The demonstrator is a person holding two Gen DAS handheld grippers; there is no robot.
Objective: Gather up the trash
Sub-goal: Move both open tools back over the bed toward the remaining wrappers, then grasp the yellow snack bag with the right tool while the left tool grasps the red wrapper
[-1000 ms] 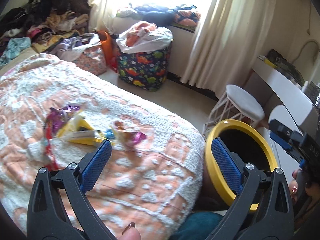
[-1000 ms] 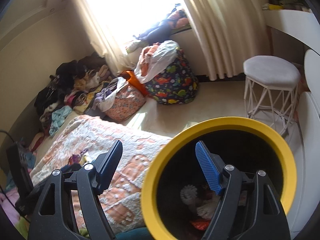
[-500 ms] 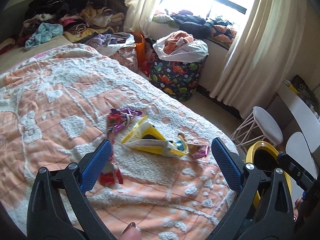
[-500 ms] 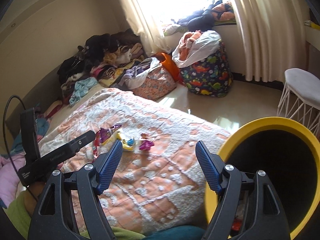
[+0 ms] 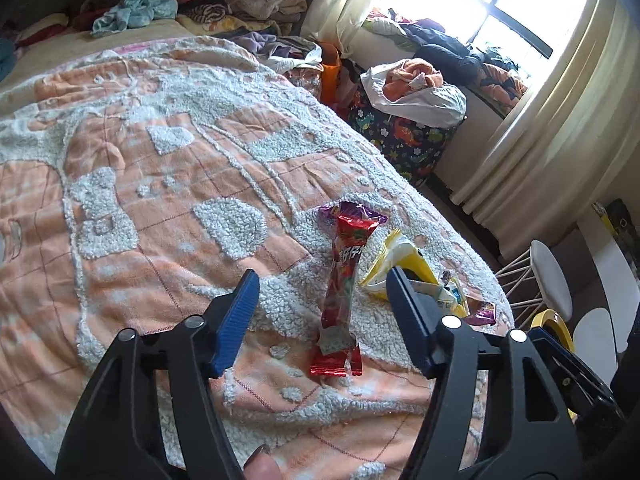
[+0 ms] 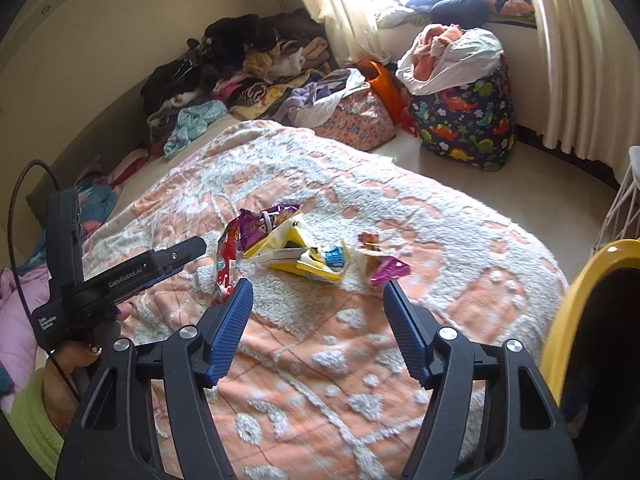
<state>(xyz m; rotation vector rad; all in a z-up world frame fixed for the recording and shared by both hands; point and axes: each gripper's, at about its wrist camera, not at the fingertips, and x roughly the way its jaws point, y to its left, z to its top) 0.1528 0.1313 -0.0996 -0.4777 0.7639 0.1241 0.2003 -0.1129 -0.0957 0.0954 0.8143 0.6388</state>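
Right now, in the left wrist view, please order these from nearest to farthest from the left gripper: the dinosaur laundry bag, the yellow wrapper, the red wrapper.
From the left gripper:
1. Red wrapper, on the blanket between the open fingers.
2. Yellow wrapper, just beyond the right finger.
3. Dinosaur laundry bag, on the floor past the bed, under the window.

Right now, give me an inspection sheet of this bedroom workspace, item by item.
Surface: bed blanket, orange and white, tufted.
Job's things: red wrapper, yellow wrapper, purple wrapper lying on the blanket; yellow-rimmed bin at the bed's edge.
Clutter: clothes pile by the wall.
Grippers: left gripper open around the red wrapper, not touching; right gripper open, empty.
Cables: black cable at the left gripper.
Surroundings: dinosaur-print bag, curtains, white stool.
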